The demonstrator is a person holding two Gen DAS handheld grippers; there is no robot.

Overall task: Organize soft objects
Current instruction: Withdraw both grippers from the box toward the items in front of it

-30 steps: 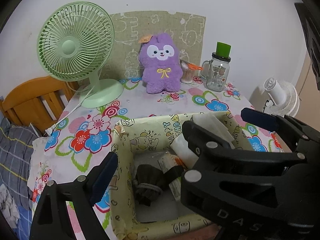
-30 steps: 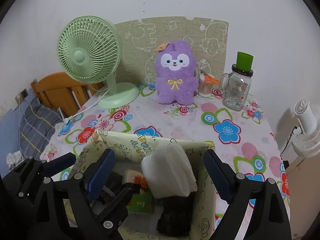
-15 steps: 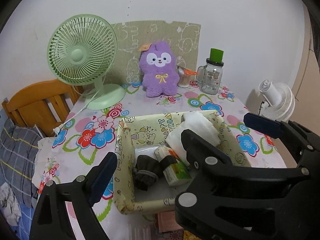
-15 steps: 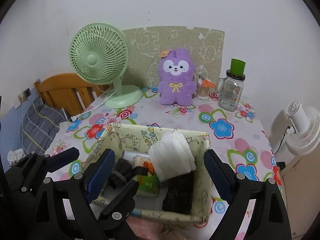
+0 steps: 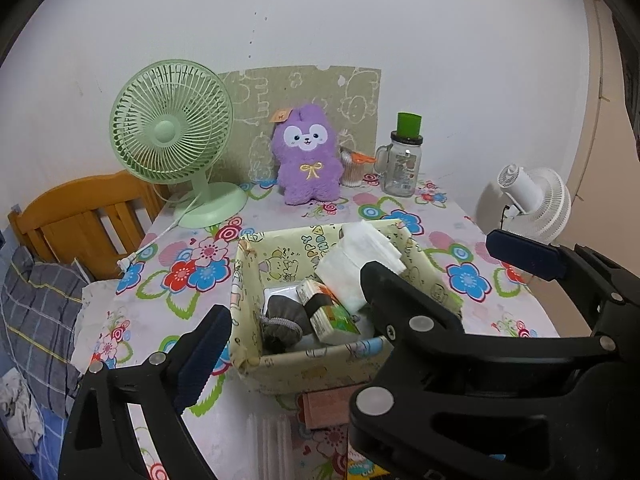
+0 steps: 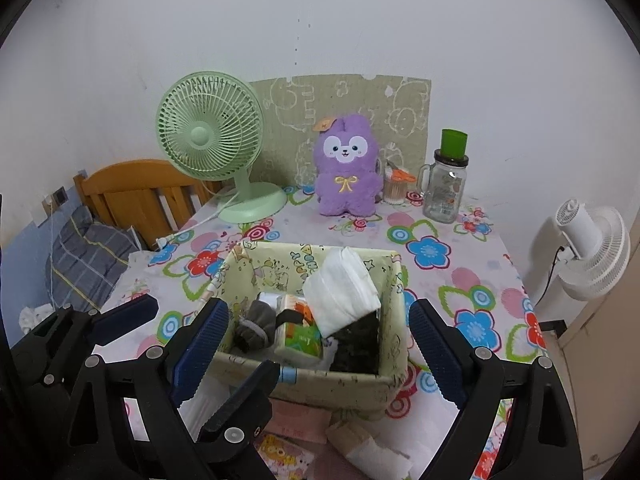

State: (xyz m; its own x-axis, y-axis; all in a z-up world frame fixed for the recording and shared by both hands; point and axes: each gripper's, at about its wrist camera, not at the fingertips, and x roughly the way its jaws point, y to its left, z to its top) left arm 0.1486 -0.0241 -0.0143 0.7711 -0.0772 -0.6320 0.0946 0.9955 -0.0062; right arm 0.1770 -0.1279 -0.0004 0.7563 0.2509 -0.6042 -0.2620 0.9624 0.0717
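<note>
Two grippers hang over the near edge of the table, and both hold nothing. The left gripper (image 5: 356,276) is opening its jaws with nothing between the pads. The right gripper (image 6: 316,356) is spread wide too. Next, I think, is picking one soft thing from the near clutter, so squeeze it gently and lift it straight up. The yellow cloth basket (image 6: 394,292) sits just past them, with a white cloth roll (image 6: 340,288), a gray sock (image 6: 256,320) and a tissue pack (image 6: 300,336) inside. The flowery tablecloth (image 6: 440,276) is smooth. Far back stand a green fan (image 6: 208,140), a purple plush bunny (image 6: 346,168) and a glass jar (image 6: 446,188) by the white wall.
</note>
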